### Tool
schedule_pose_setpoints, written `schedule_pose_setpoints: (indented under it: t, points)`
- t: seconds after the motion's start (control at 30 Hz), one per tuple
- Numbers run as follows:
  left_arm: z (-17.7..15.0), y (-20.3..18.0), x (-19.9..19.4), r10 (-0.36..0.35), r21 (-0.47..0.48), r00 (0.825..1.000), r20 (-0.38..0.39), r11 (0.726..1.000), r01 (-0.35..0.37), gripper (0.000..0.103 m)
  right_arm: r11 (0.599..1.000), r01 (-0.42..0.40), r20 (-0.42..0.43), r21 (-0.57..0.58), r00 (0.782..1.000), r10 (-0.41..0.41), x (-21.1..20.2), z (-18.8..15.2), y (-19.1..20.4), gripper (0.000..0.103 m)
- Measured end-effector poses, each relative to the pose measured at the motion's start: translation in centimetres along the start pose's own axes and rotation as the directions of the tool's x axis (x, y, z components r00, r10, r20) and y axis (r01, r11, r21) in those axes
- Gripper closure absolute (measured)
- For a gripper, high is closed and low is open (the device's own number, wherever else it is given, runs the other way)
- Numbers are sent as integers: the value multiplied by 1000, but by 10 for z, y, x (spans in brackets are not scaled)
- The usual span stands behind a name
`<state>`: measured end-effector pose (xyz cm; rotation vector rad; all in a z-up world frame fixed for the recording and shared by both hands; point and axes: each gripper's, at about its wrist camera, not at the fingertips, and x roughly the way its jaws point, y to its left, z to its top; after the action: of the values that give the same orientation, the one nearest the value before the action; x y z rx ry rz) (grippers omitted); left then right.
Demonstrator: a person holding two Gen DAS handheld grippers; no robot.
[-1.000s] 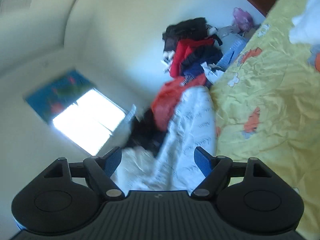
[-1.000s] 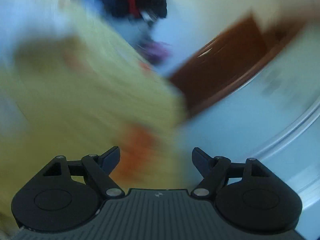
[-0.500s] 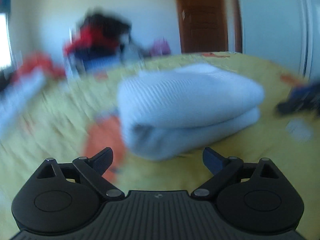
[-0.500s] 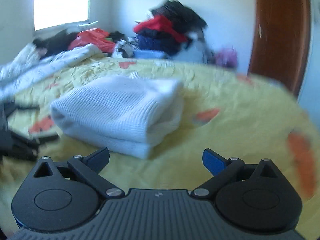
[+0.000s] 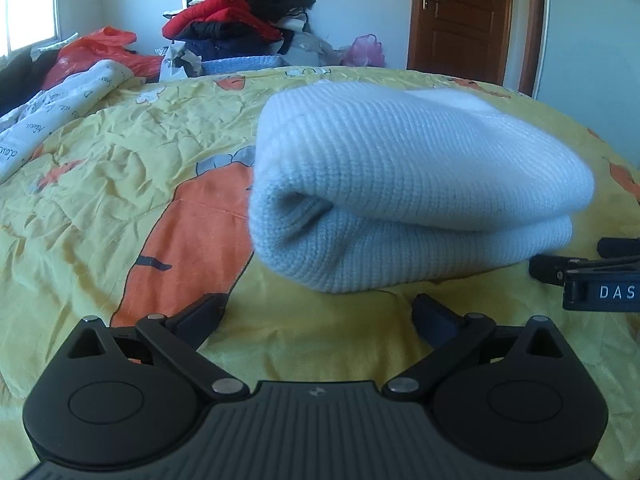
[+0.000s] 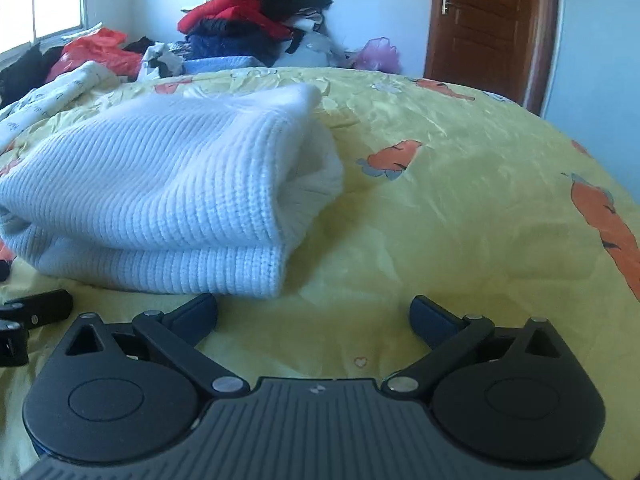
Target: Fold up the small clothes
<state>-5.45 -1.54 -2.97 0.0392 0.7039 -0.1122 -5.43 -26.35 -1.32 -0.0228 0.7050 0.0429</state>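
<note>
A white knitted garment (image 5: pixel 416 184) lies folded in a thick bundle on the yellow bedsheet (image 5: pixel 120 168). It also shows in the right wrist view (image 6: pixel 160 196), left of centre. My left gripper (image 5: pixel 320 316) is open and empty, low over the sheet just in front of the bundle. My right gripper (image 6: pixel 314 314) is open and empty, low over the sheet at the bundle's right front corner. The right gripper's fingers (image 5: pixel 568 272) show at the right edge of the left wrist view; the left gripper's fingers (image 6: pixel 36 308) show at the left edge of the right wrist view.
A heap of red, black and blue clothes (image 5: pixel 240 20) is piled beyond the bed's far edge. A white printed blanket (image 5: pixel 60 100) and an orange bag (image 5: pixel 96 52) lie at the far left. A brown door (image 5: pixel 464 16) stands at the back right.
Both grippers have swung down from facing the walls and the window to sit low on the bed, close in front of the folded white garment. Both stay open.
</note>
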Motion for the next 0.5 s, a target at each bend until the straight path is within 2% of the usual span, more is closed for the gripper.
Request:
schedule_pose_setpoints:
  t: [0.5]
  points:
    - [-2,-5,-1,9,0,1000,3,1000,-9,0,999,-37,6,-20,999,37,9,1,-1,0]
